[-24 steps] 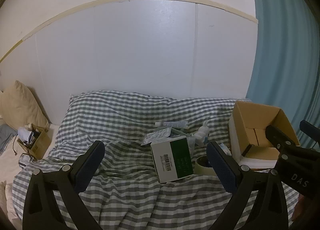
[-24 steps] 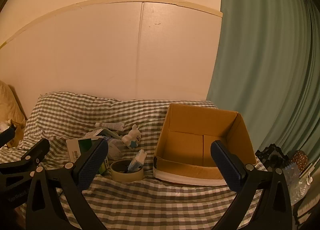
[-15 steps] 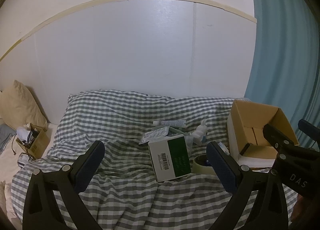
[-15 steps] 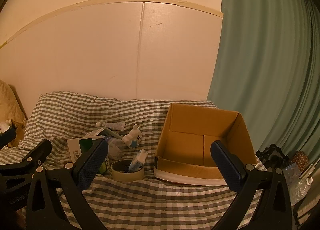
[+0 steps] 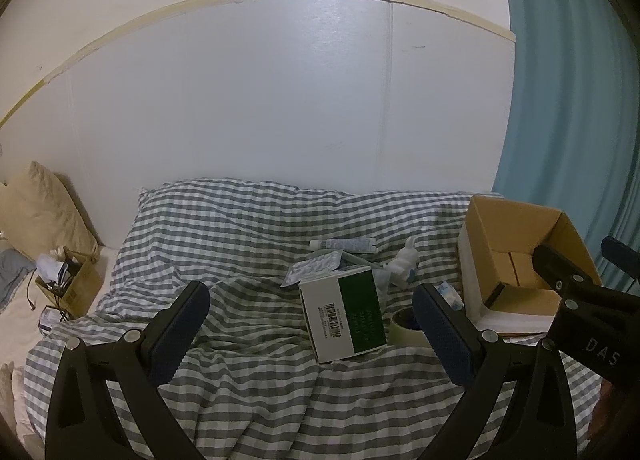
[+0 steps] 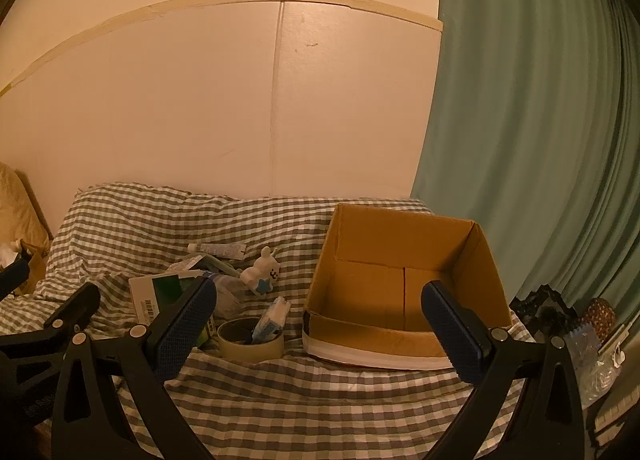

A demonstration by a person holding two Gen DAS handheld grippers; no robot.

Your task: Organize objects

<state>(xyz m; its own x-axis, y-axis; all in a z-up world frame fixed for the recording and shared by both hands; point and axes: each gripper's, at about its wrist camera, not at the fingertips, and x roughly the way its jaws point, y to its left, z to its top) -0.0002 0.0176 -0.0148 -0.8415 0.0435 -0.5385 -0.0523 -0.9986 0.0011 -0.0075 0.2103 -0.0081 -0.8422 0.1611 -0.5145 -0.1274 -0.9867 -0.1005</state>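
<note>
Bedding in a grey-and-white check covers the whole work surface: a rumpled checked blanket spread over a bed, with white wall panels behind it and a teal curtain hanging at the right. A tan pillow leans against the wall at the far left, with a small carton of odds and ends just beside it.

An open cardboard box sits on the blanket at the right, its mouth tilted toward the cameras and its inside bare. Left of it lies a loose cluster of things: a white-and-green box lying flat with its barcode up, a roll of tape with a small blue-and-white packet leaning in it, a white toy figure, a tube farther back, and a blister pack touching the flat box's far edge.

The left gripper hangs above the blanket with its fingers spread wide and nothing between them; the white-and-green box shows in the gap, nearer the right finger, though beyond the tips. The right gripper is likewise spread and holding nothing, its gap framing the cardboard box's front wall, with the tape roll just inside its left finger.
</note>
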